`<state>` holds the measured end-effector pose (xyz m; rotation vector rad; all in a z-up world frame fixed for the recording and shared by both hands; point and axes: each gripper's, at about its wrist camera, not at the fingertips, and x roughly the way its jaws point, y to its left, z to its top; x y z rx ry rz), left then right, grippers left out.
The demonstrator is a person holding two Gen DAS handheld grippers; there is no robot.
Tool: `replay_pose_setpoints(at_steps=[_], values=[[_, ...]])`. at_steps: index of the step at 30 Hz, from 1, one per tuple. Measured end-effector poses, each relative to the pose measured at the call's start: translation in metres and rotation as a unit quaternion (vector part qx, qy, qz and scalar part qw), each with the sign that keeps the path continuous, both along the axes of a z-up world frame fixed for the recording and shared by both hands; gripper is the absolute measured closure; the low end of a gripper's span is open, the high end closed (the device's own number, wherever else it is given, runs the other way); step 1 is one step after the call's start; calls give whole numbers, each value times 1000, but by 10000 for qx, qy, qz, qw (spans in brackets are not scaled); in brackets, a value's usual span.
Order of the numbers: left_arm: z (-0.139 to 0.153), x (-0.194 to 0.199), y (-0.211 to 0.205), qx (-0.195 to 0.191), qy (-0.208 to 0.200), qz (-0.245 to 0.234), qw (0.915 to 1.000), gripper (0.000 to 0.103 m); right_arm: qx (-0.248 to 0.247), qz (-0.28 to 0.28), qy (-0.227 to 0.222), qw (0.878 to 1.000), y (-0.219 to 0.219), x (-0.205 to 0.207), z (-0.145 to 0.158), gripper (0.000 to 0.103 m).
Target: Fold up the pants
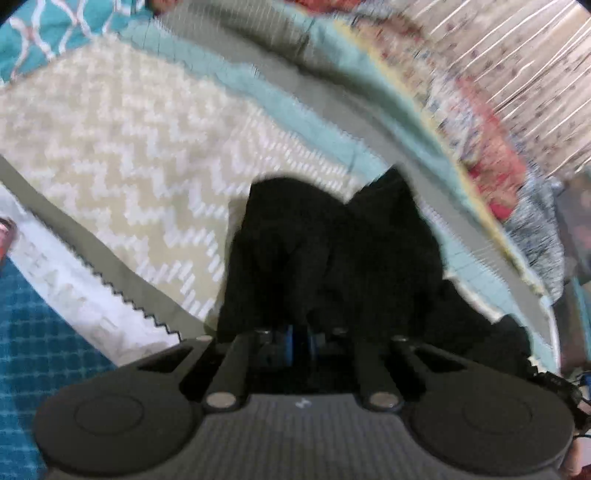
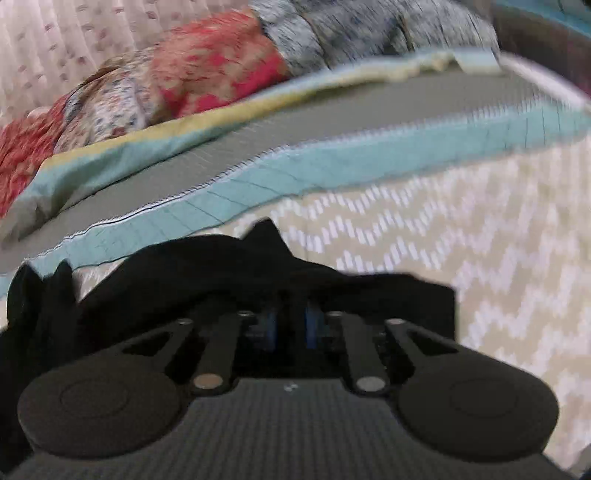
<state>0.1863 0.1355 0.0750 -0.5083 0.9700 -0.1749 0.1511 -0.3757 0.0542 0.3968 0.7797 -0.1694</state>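
1. Bed quilt [image 1: 122,155], cream zigzag, teal border toward 12 o'clock.
2. Black pants [image 1: 325,251], bunched on the quilt, directly ahead of both grippers.
3. Left gripper [image 1: 300,341]: jaws closed on pants.
4. Right gripper [image 2: 291,325]: jaws nearly closed, pinching pants.

- Pants [image 1: 332,258] — plain black, no pattern visible.
- Bedspread [image 1: 122,155] — beige centre with a white zigzag chevron pattern, then bands of teal and grey, with a thin yellow edge.
- Floral fabric [image 2: 207,70] — red and pink blotches on cream, with small blue specks.
- Mottled fabric [image 2: 351,33] — speckled grey and white.
- Curtain [image 1: 535,74] — pale pink with white stripes and small dark motifs.
- Rug [image 1: 40,332] — deep teal grid texture.
- Both grippers — black bodies, blue pads [image 2: 312,326].
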Motion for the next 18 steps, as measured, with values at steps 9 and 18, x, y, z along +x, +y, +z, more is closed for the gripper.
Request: replay_pose_setpoints(at_steps=[9, 18], values=[[54, -95, 60, -685, -494, 432, 9955, 97, -860, -1000, -2113, 9685, -45, -118, 123, 89], [-12, -142, 39, 81, 689, -37, 9976, 94, -615, -1216, -157, 9905, -75, -184, 48, 78]])
